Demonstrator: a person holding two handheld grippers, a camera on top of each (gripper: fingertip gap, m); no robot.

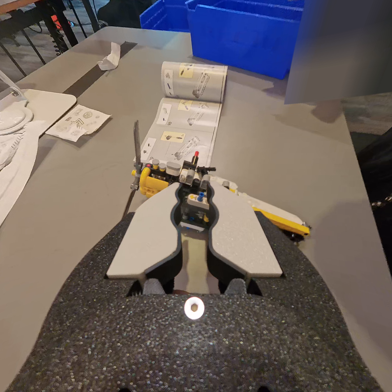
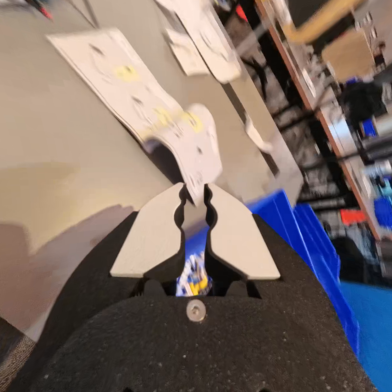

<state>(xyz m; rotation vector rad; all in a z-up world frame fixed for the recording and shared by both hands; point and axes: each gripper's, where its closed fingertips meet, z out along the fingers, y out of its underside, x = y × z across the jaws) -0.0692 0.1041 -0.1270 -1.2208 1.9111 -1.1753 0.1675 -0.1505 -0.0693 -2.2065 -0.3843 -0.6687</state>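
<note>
In the left wrist view my left gripper (image 1: 193, 185) is low over the grey table (image 1: 275, 148). Its fingers stand on either side of the black and white middle part (image 1: 197, 201) of a yellow, white and black brick model (image 1: 152, 182) with a grey propeller. A dark gap shows between the left pad and that part, so the gripper is open. In the blurred right wrist view my right gripper (image 2: 194, 184) is open. The corner of a lifted, curled page (image 2: 197, 152) of the instruction booklet (image 1: 191, 118) sits slack between its fingertips.
Blue bins (image 1: 239, 40) stand at the table's far side, and one (image 2: 307, 233) lies beside and under my right gripper. A sticker sheet (image 1: 78, 123), a white tray (image 1: 53, 101), crumpled paper (image 1: 110, 57) and a plastic bag (image 1: 17, 135) lie at the left. Some 35 cm of space lies between my two pairs of fingers.
</note>
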